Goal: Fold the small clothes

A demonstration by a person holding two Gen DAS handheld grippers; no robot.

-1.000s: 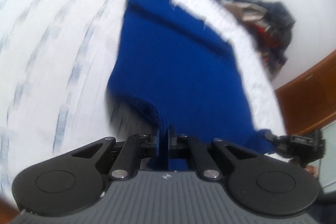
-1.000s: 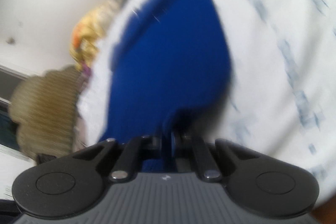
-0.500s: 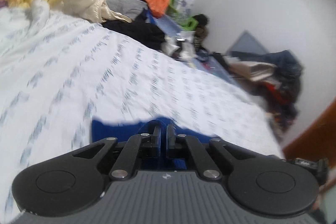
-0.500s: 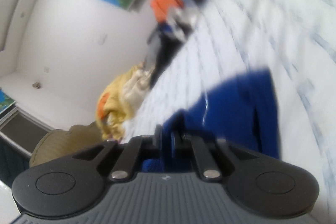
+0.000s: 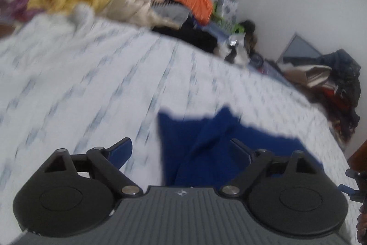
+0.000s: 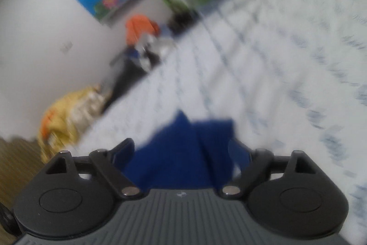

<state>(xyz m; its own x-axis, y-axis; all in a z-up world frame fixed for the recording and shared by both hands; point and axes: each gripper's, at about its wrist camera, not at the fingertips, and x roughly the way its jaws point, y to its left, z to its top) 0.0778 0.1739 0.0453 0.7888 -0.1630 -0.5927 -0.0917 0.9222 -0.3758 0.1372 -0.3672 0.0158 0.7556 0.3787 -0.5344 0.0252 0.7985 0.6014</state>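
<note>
Left view: left gripper (image 5: 181,153) jaws opening, letting go the blue cloth (image 5: 206,141), pinched a moment ago; cloth lies low centre on the bed (image 5: 91,84).
Right view: right gripper (image 6: 181,153) also opening; cloth (image 6: 183,153) dropped at bottom centre.
Meaning: this fold looks laid down.

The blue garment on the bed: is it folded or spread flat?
Folded, it seems: the blue garment lies bunched in overlapping layers with a raised crease on the white patterned bedsheet. Blur hides how neat it is.
</note>
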